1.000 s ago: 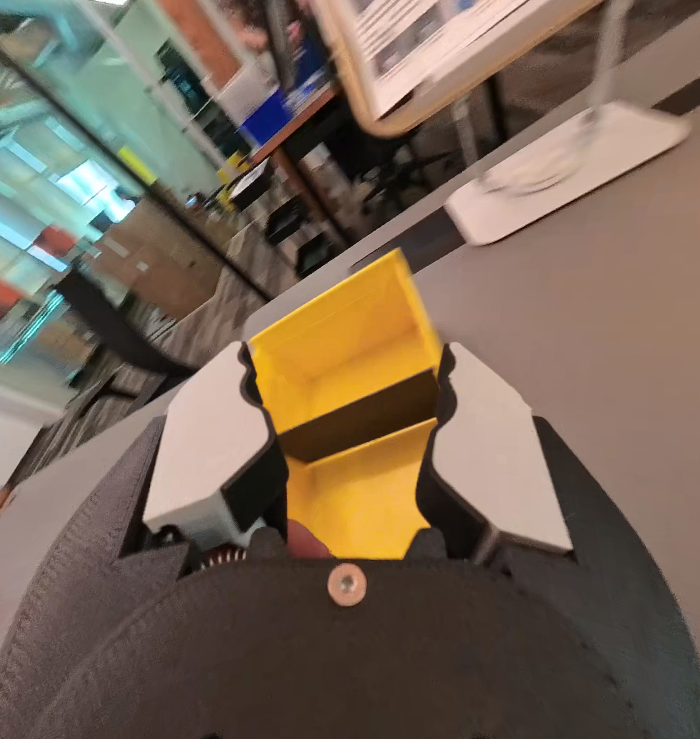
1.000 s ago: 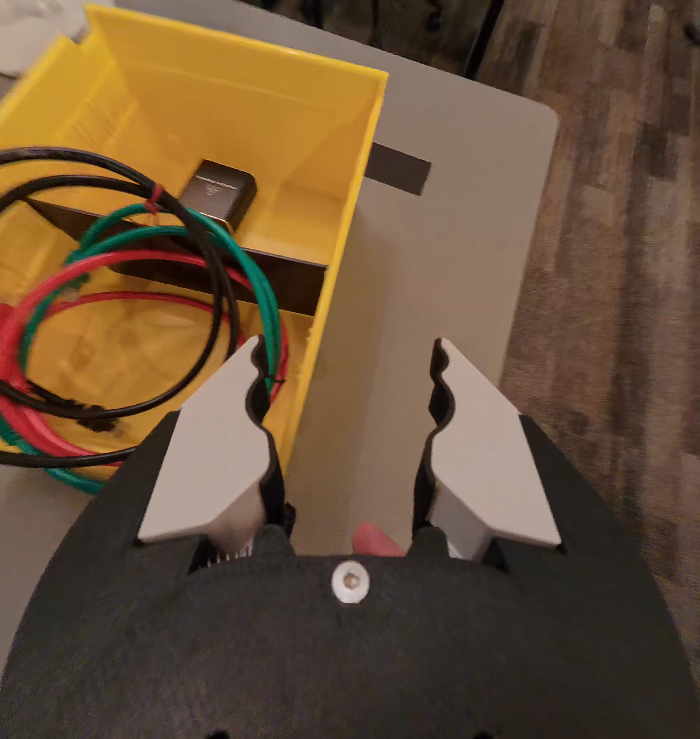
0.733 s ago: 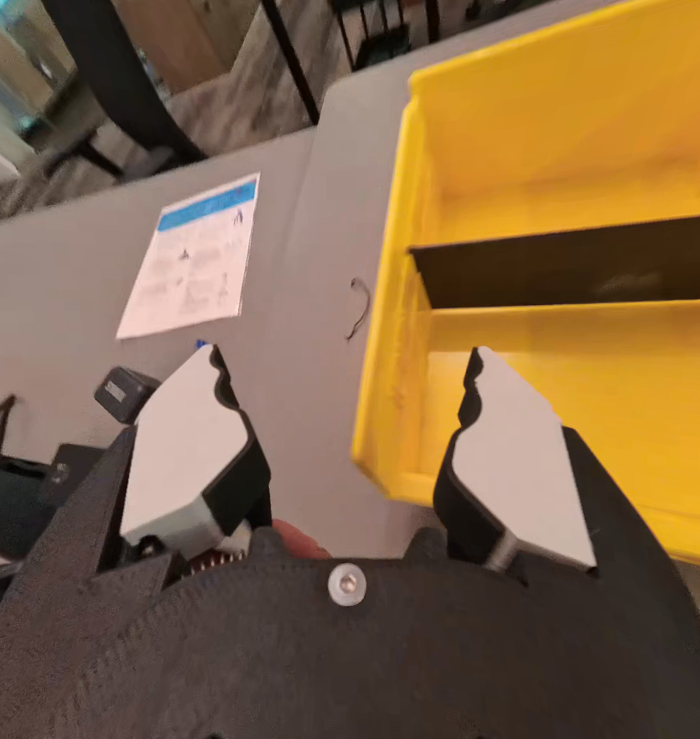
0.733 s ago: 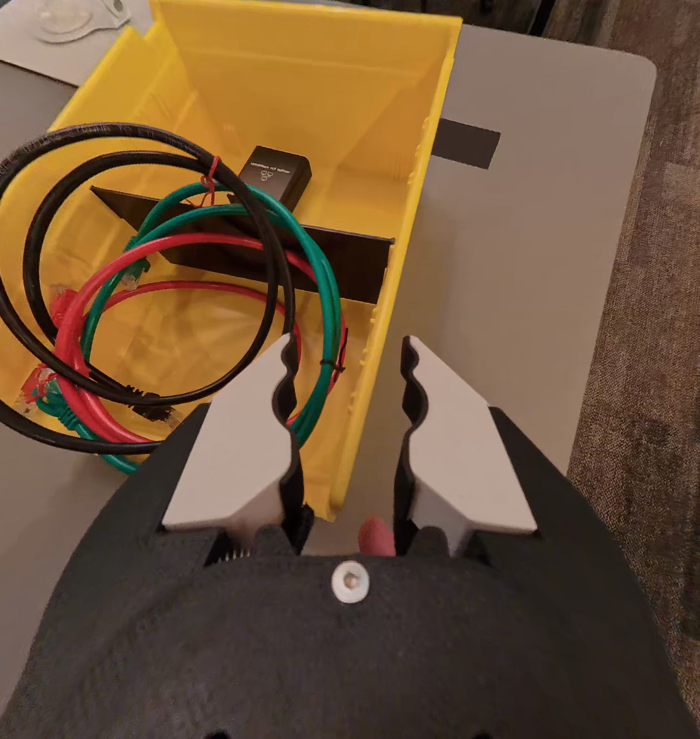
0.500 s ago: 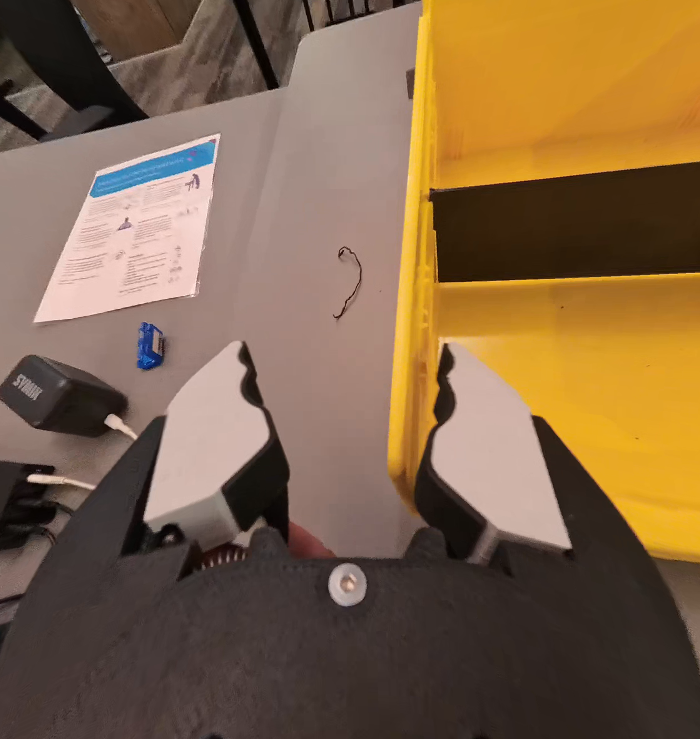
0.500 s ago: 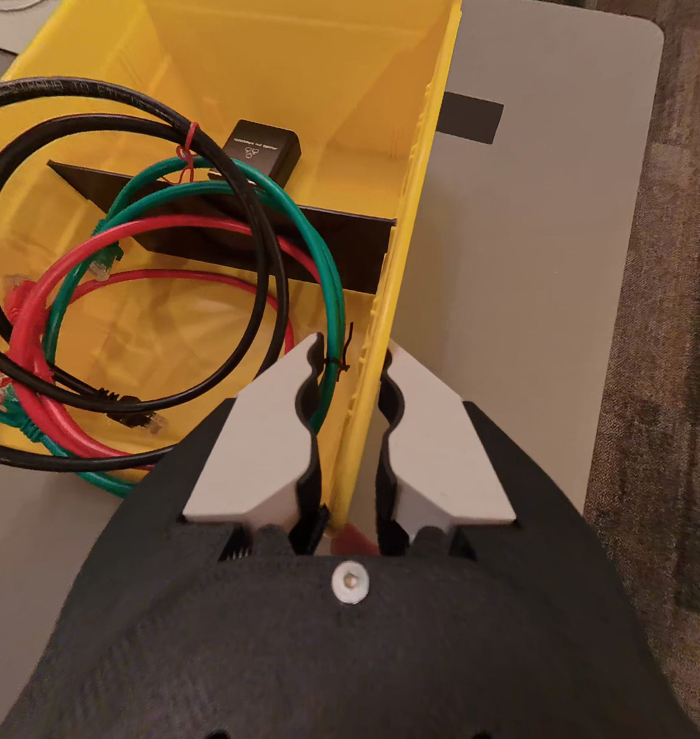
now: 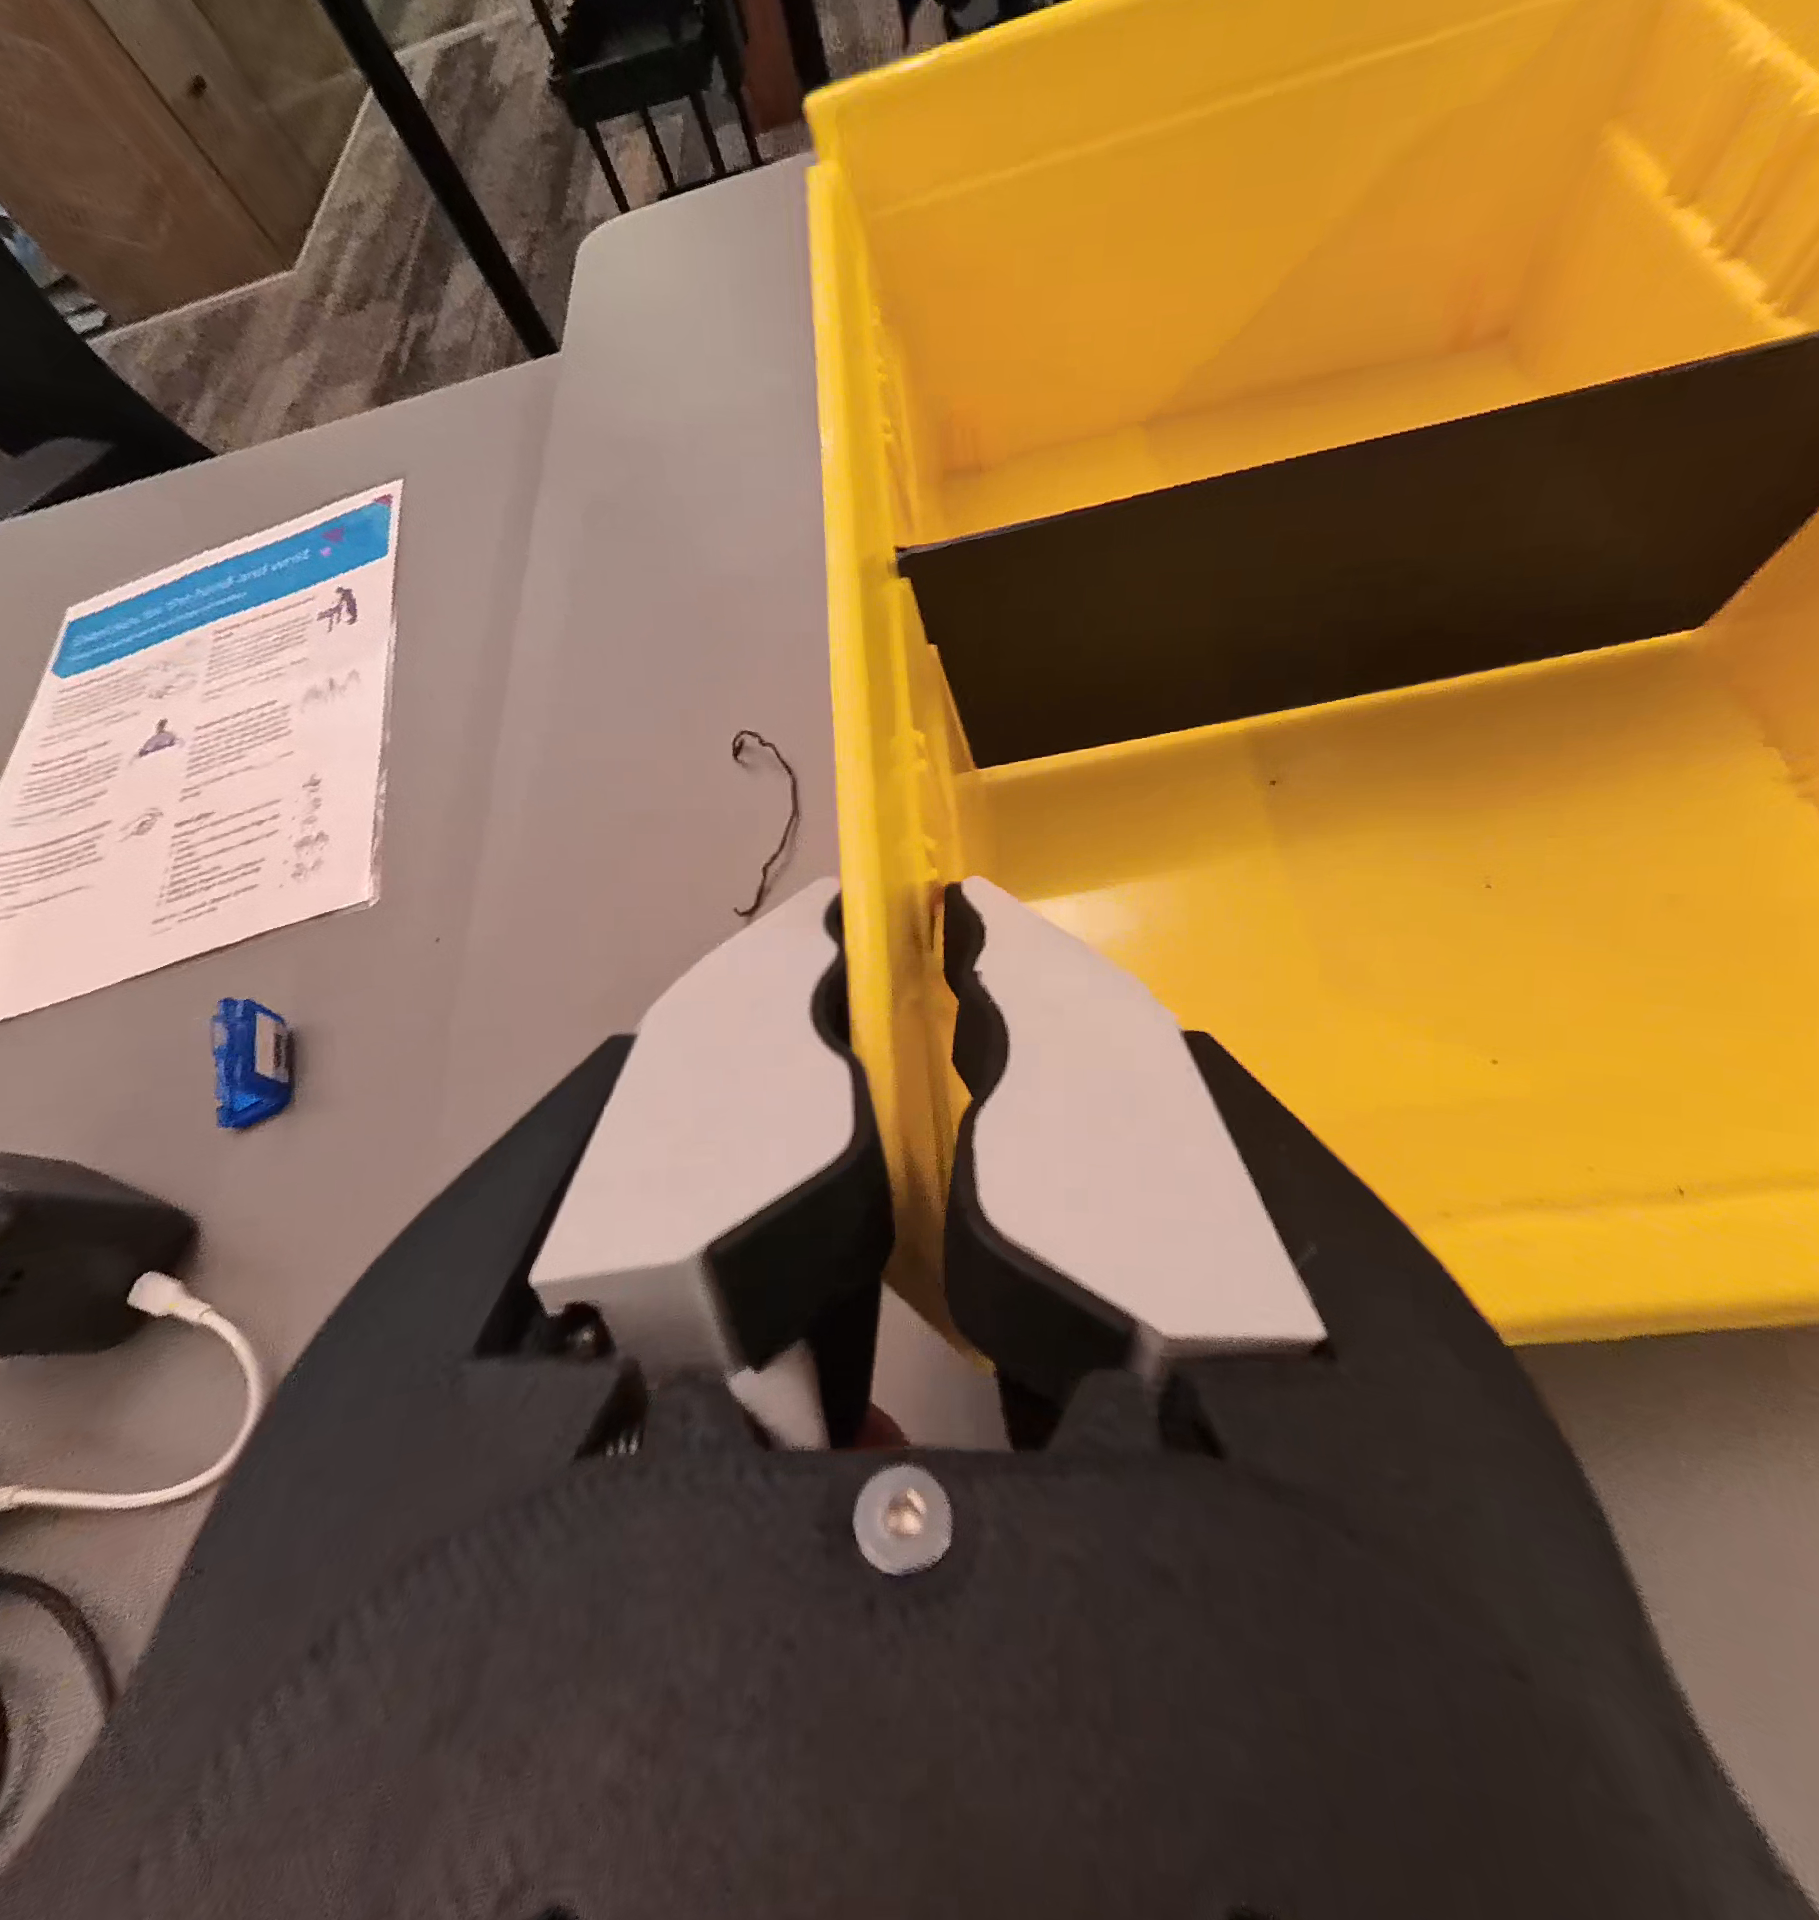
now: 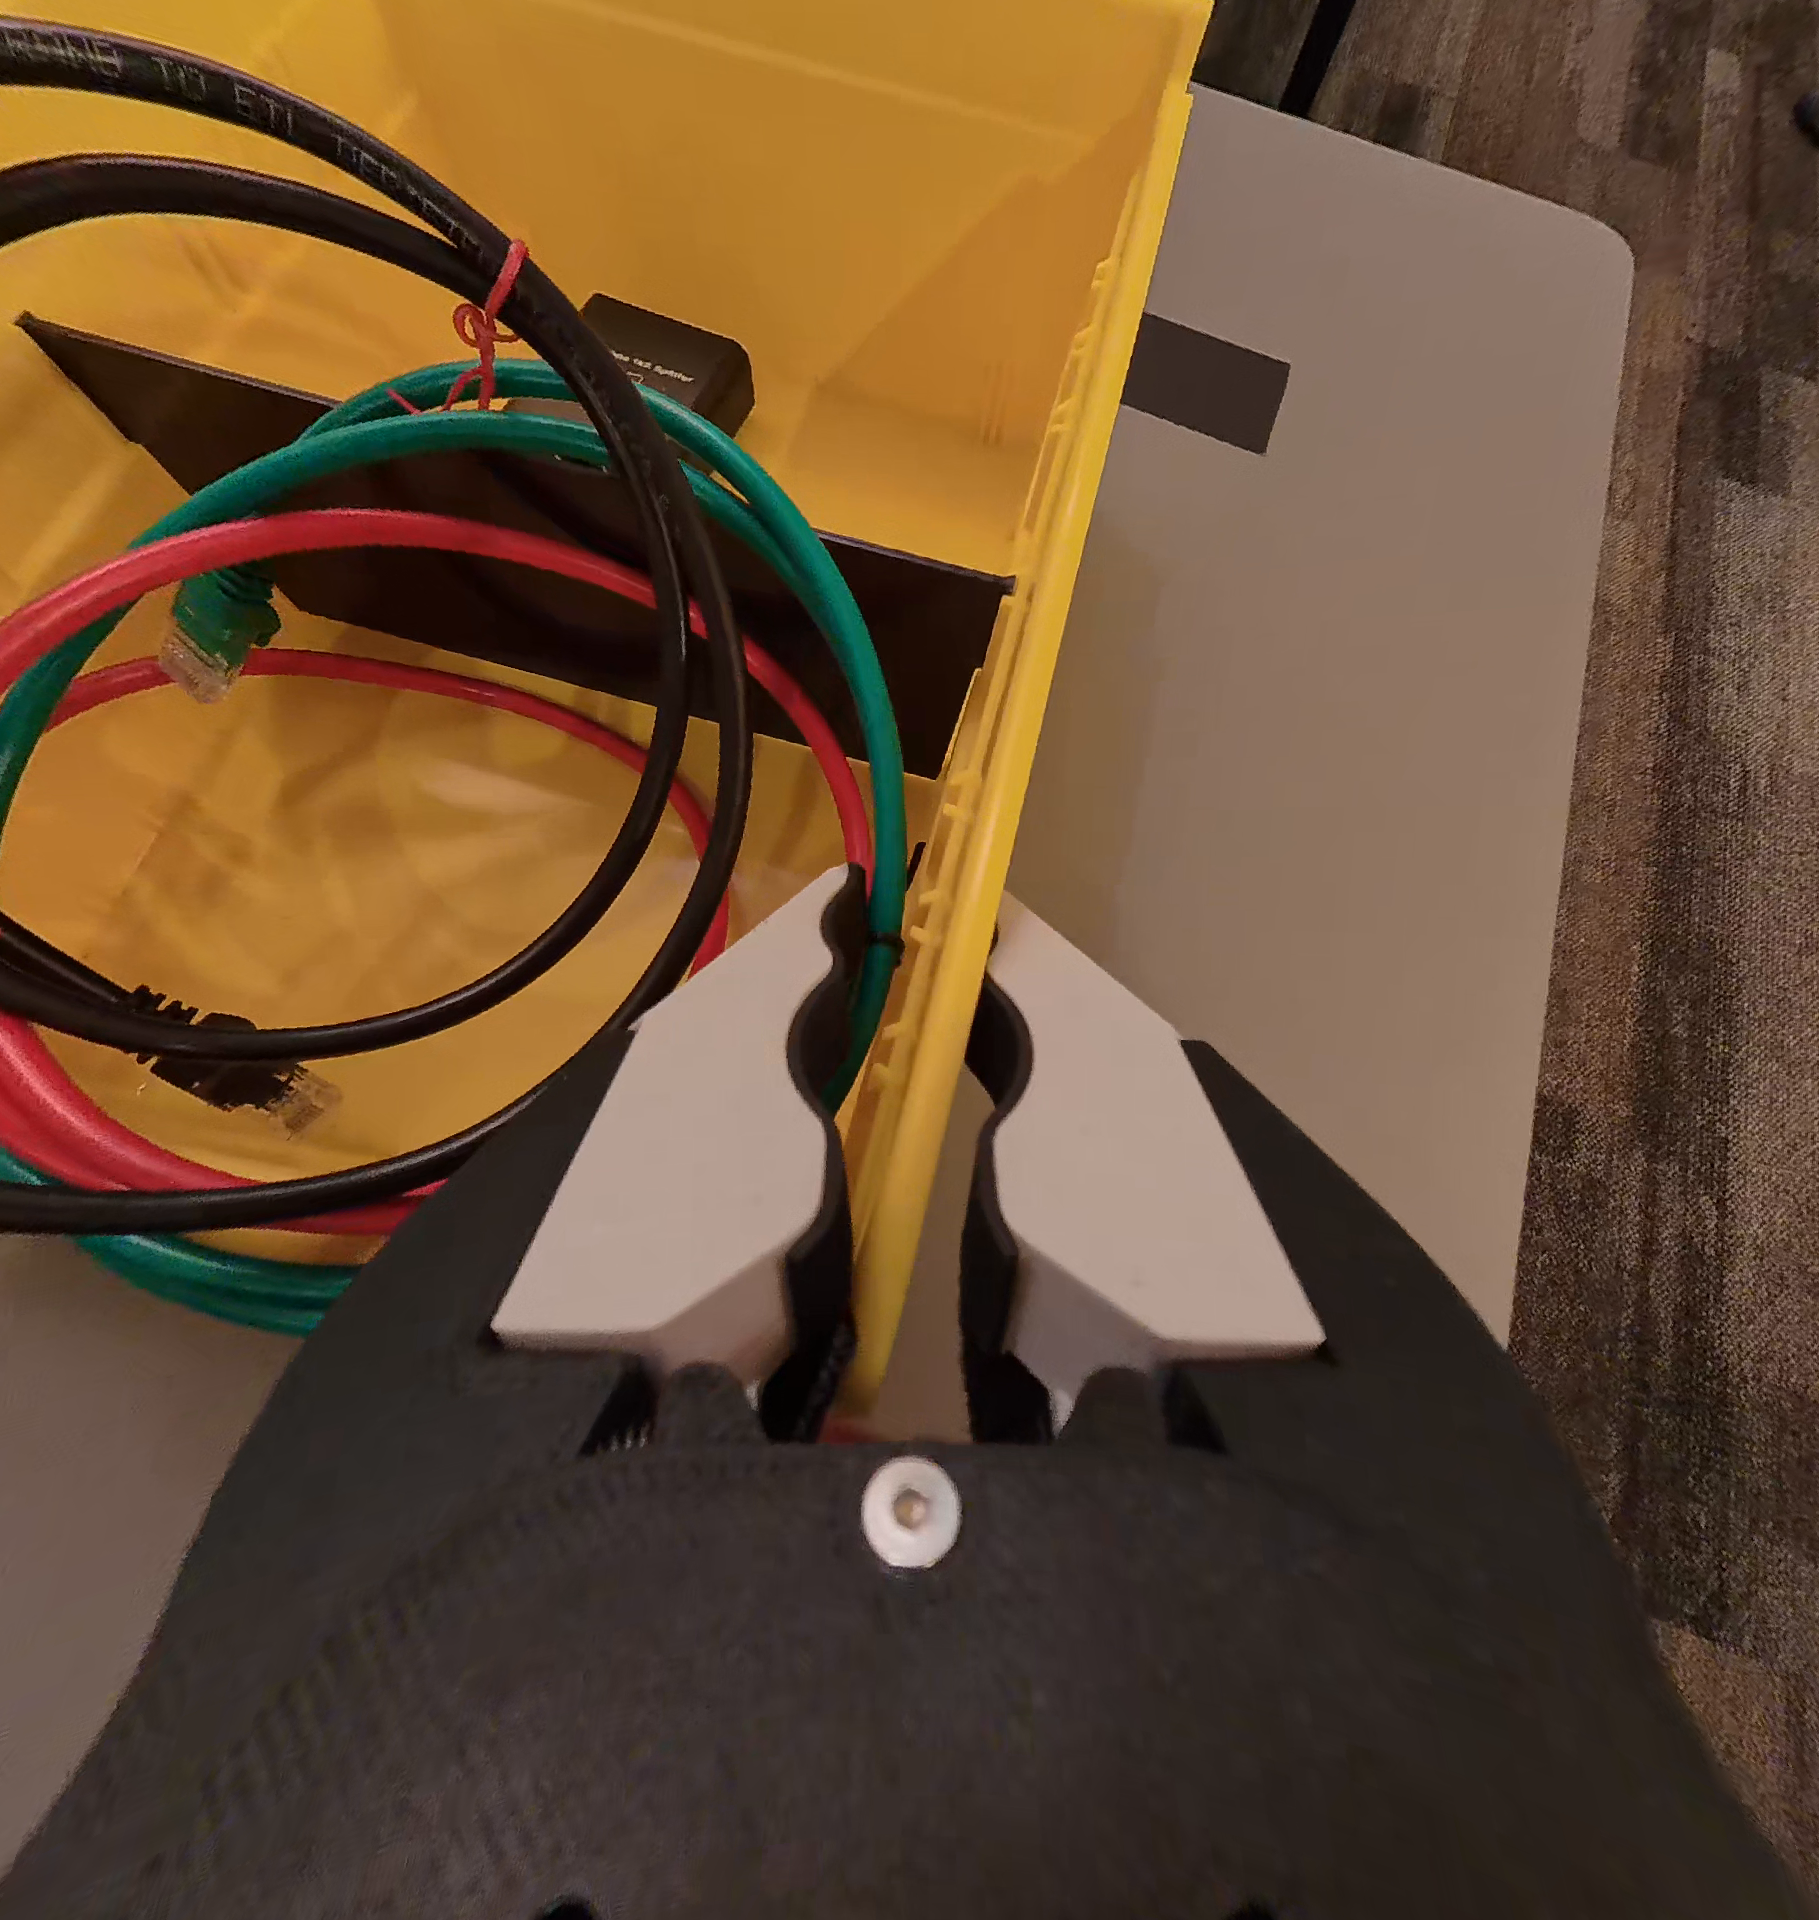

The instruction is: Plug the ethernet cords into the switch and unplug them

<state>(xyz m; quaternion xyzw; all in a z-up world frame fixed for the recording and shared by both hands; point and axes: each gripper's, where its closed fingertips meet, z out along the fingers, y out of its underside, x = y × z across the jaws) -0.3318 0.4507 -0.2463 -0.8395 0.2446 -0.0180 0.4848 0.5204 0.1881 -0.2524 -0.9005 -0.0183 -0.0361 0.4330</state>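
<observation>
Right now my left gripper is clamped on the left wall of the yellow bin, one finger outside over the grey table and the other inside, pads pinching the rim between them. My right gripper grips the opposite wall of the same bin in the same way, inner finger among the cords, outer finger over the table.

A black divider splits the bin into two compartments. In the right wrist view the ethernet cords lie coiled in the nearer compartment and loop up over the divider: a black cord tied with a red twist tie, a green cord whose loop runs just beside my inner right finger, touching it as far as I can tell, and a red cord. The green cord's clear plug hangs free above the bin floor, and the black cord's plug rests on the floor. The switch, a small black box, sits in the far compartment behind the divider, nothing plugged into it that I can see.

On the table left of the bin lie a printed sheet, a small blue object, a thin black twist of wire, and a black adapter with a white cable
</observation>
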